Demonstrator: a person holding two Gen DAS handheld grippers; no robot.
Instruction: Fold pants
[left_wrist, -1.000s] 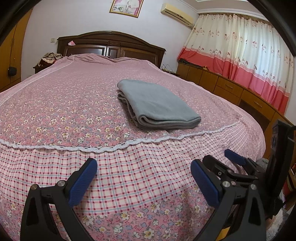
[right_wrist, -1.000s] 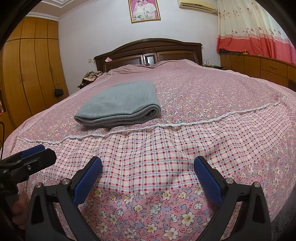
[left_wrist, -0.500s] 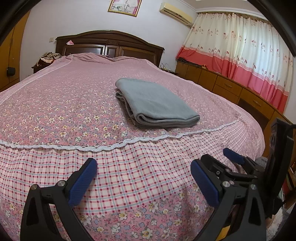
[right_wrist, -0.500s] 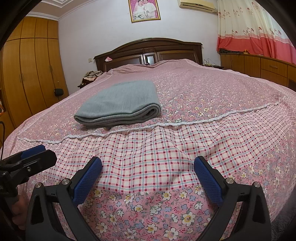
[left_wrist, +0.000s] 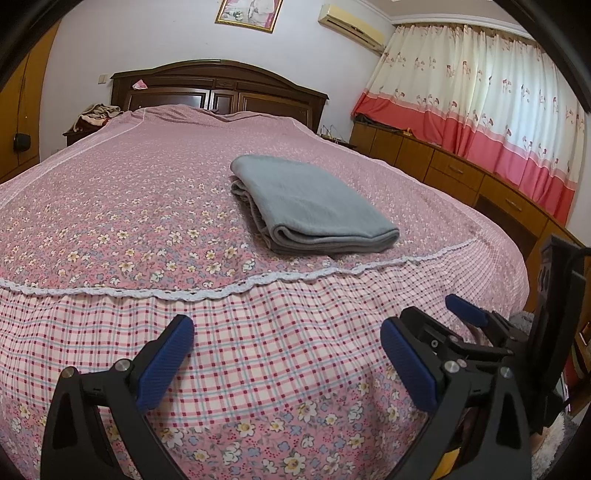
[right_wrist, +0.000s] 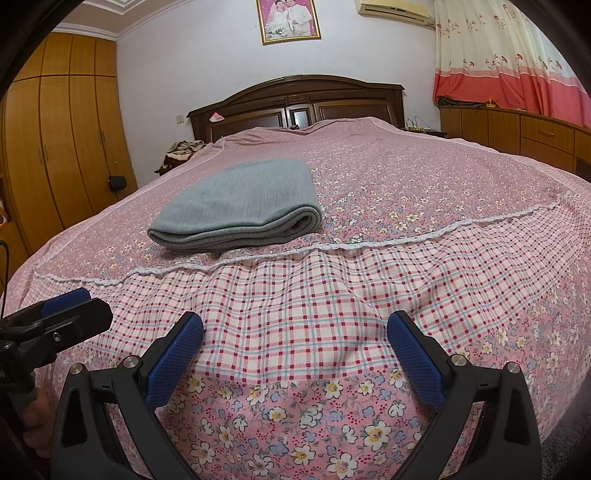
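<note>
Grey pants (left_wrist: 310, 203) lie folded into a neat rectangle on the pink floral bedspread (left_wrist: 110, 206), just beyond its white lace seam. They also show in the right wrist view (right_wrist: 240, 206). My left gripper (left_wrist: 286, 362) is open and empty, held over the checked foot end of the bed, well short of the pants. My right gripper (right_wrist: 295, 358) is open and empty, also over the foot end. The right gripper shows at the right edge of the left wrist view (left_wrist: 465, 321); the left gripper shows at the left edge of the right wrist view (right_wrist: 62, 314).
A dark wooden headboard (right_wrist: 295, 99) stands at the far end. Orange wardrobes (right_wrist: 55, 140) line the left wall. Low wooden cabinets (left_wrist: 461, 173) under red and cream curtains (left_wrist: 498, 99) run along the right. Clothes (left_wrist: 94, 114) lie on a nightstand.
Both grippers have stayed open and nearly still. The left wrist view has shifted very slightly; the pants have not moved.
</note>
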